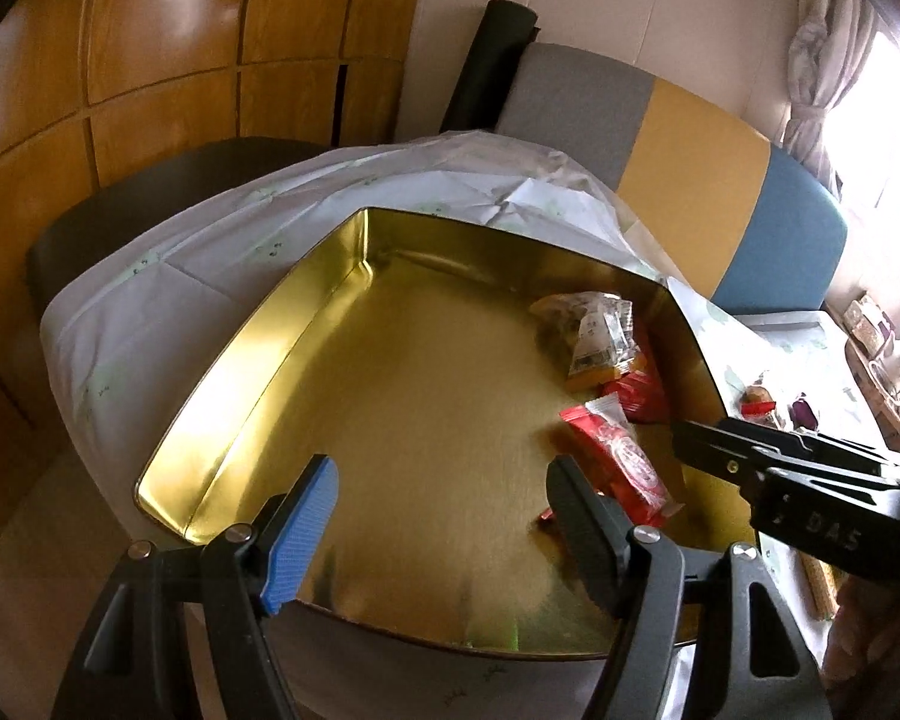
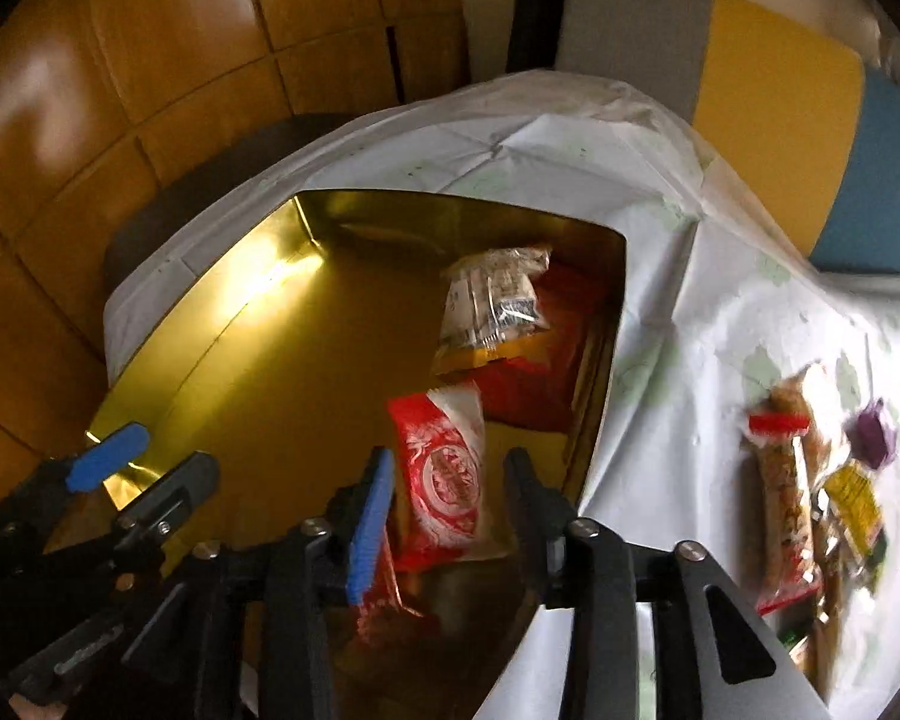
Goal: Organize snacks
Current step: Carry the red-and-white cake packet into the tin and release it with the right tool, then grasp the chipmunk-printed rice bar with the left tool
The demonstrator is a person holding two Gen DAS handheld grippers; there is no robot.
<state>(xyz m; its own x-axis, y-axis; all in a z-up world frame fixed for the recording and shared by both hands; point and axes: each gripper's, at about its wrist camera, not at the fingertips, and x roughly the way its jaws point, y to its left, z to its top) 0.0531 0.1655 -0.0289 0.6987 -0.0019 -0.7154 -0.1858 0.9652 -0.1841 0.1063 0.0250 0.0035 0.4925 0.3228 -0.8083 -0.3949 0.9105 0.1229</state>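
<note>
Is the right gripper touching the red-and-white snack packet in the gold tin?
Cannot tell. In the right wrist view the right gripper frames the packet, depth unclear.

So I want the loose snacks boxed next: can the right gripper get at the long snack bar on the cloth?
Probably yes. The right gripper hangs over the tin with nothing gripped, and the snack bar lies uncovered on the cloth to its right, with open space between them.

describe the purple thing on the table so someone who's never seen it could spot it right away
Start at the big gold tin on the white tablecloth, then look to its right, where loose snacks lie on the cloth. Above the long red-and-clear snack bar and the yellow packet sits the purple sweet, small and blocky. It is the only purple item there.
</note>
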